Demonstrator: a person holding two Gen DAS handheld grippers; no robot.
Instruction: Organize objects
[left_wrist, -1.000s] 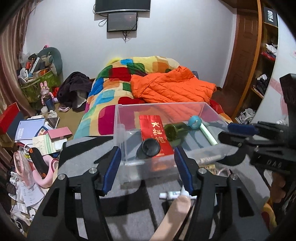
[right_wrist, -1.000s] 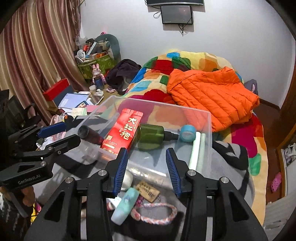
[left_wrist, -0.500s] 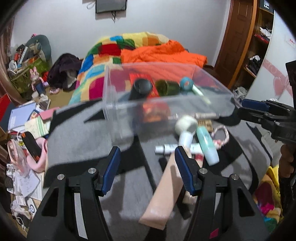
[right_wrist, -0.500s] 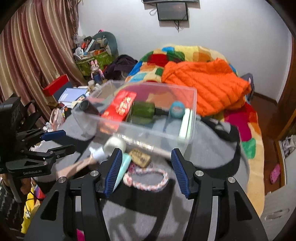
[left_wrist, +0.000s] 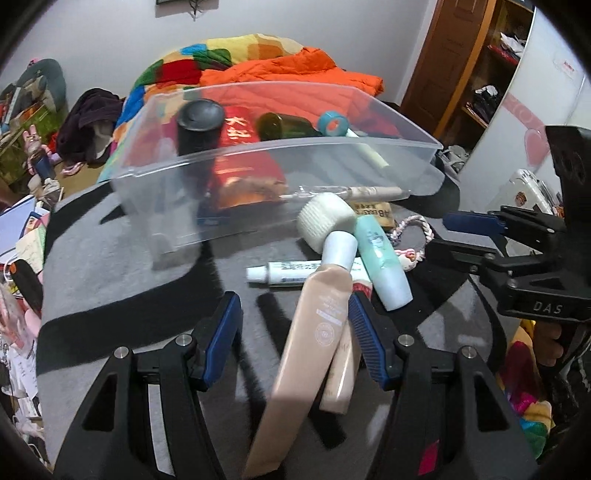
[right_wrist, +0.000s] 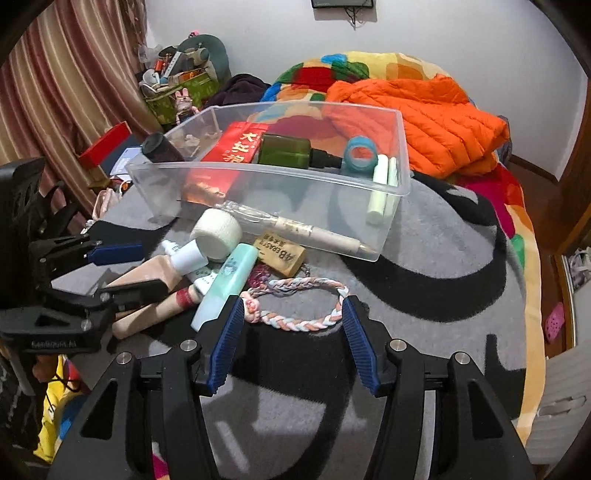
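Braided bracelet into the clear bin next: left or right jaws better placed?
Right. The right gripper stands open with the braided bracelet straddled between its jaws. The left gripper is over the beige tube instead.

The blanket (right_wrist: 424, 266) across the middle of the frame is grey with broad black swirls. On it, the storage box (right_wrist: 391, 206) is clear plastic, and inside show a red carton (right_wrist: 240, 146) with gold characters, a dark green bottle (right_wrist: 284, 149), a teal roll of tape (right_wrist: 360, 154) and pale green sticks (right_wrist: 380, 192). Lower down lie a braided cord (right_wrist: 306, 321) in pink, white and light blue, a mint-green tube (right_wrist: 225, 286), a beige tube (left_wrist: 314, 354) with a white cap, and a tan eraser (right_wrist: 282, 254) with dark print. The gripper pads (right_wrist: 225, 343) are ribbed blue on black arms. At upper right lies an orange quilted jacket (right_wrist: 424, 118) on a patchwork quilt (right_wrist: 332, 70) of red, green, yellow and blue. The curtain (right_wrist: 62, 81) at upper left is striped brown and cream.
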